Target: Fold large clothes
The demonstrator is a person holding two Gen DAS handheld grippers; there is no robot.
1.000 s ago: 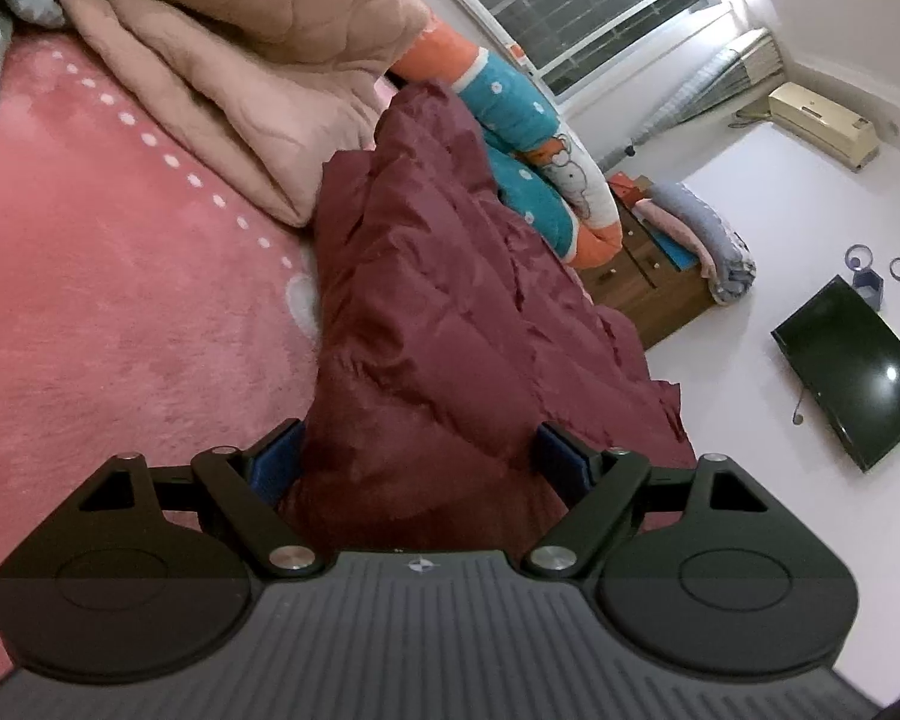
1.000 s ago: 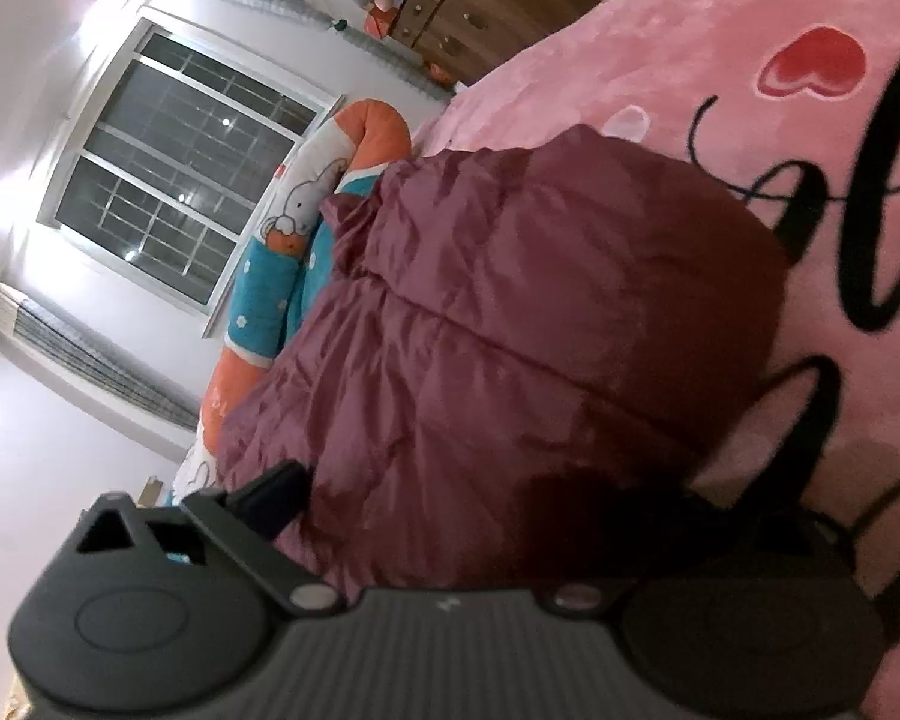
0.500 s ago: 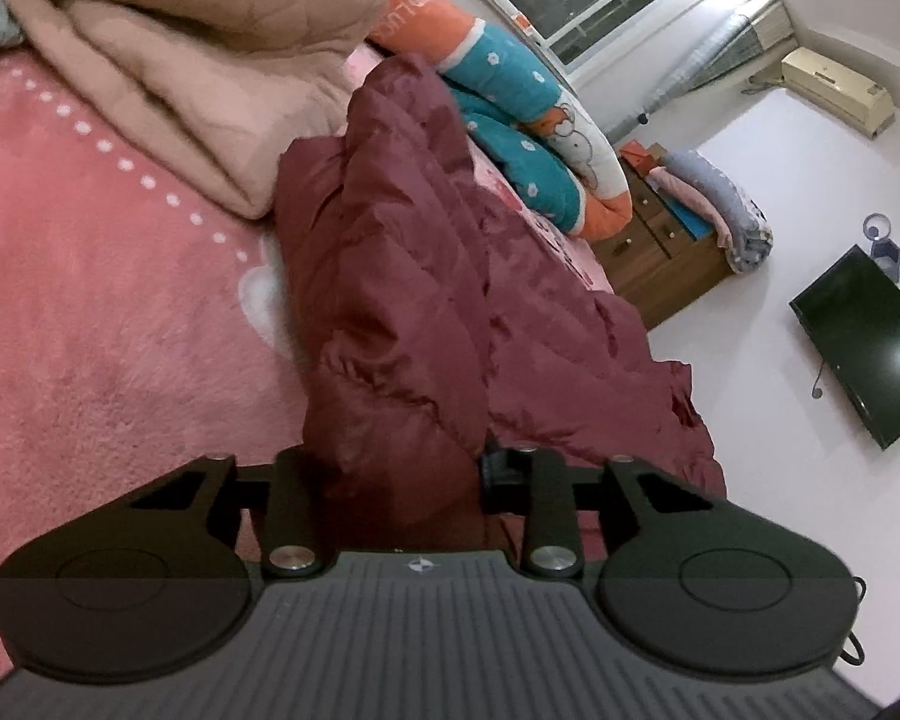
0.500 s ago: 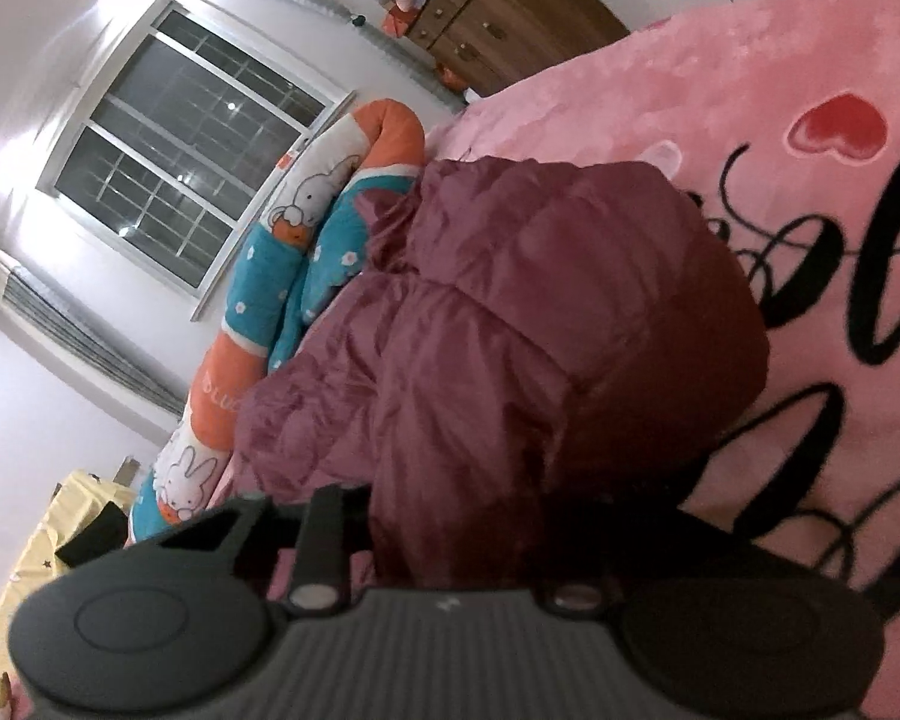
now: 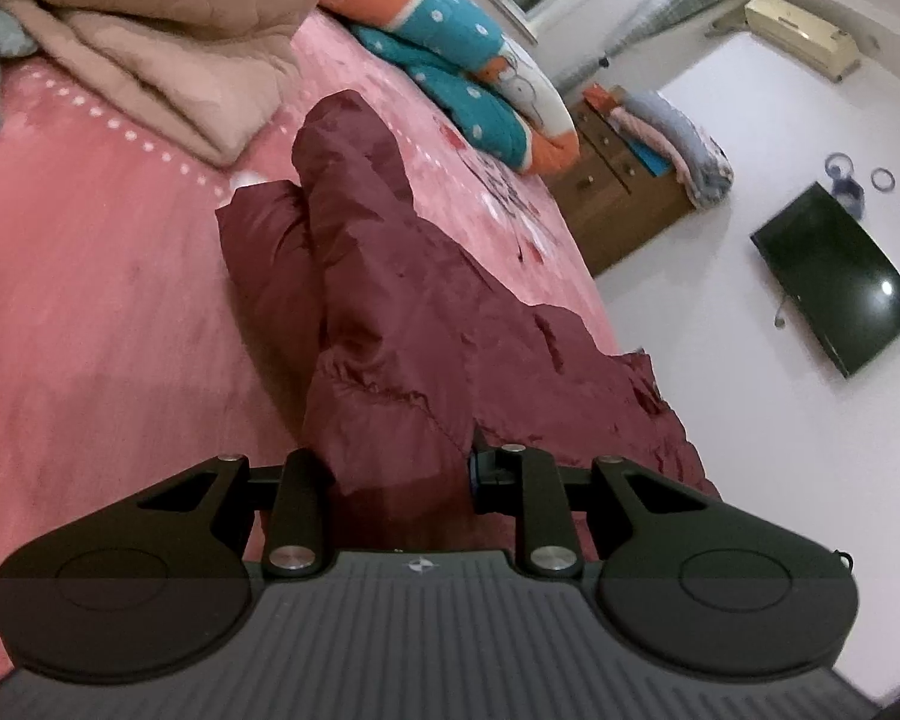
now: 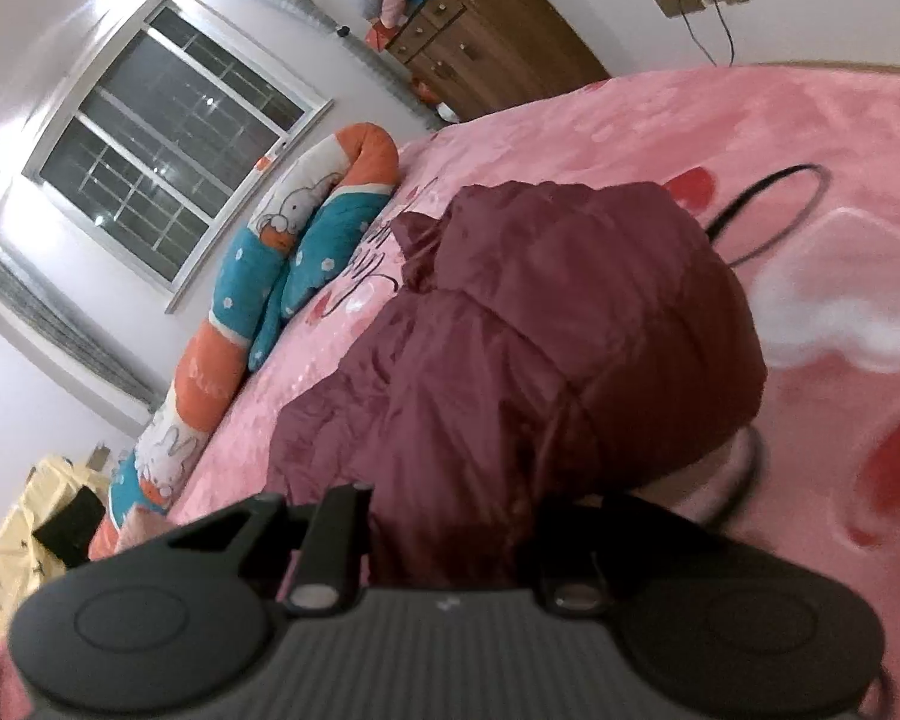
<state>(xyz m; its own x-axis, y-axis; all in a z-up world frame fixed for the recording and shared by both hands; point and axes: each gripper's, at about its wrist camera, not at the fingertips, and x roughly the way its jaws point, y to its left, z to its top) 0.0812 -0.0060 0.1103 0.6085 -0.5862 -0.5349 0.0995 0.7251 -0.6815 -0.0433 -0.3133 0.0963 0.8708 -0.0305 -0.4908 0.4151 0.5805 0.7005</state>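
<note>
A dark red padded jacket (image 5: 426, 324) lies on the pink bed cover (image 5: 90, 312), bunched and partly lifted. My left gripper (image 5: 399, 474) is shut on a gathered edge of the jacket; the fabric hides the fingertips. In the right wrist view the same jacket (image 6: 570, 330) rises as a rounded mound over the bed cover (image 6: 720, 120). My right gripper (image 6: 450, 516) is shut on its near edge, fingertips buried in the cloth.
A folded beige quilt (image 5: 168, 30) and an orange-and-teal long pillow (image 5: 468, 66) lie at the bed's far side. A wooden dresser (image 5: 624, 204) with folded cloths, a wall TV (image 5: 834, 276) and a window (image 6: 168, 138) stand beyond the bed.
Both grippers have closed on the jacket's edge and pulled it back and up. The jacket now looks narrower and stretched away from the pillow, which is uncovered.
</note>
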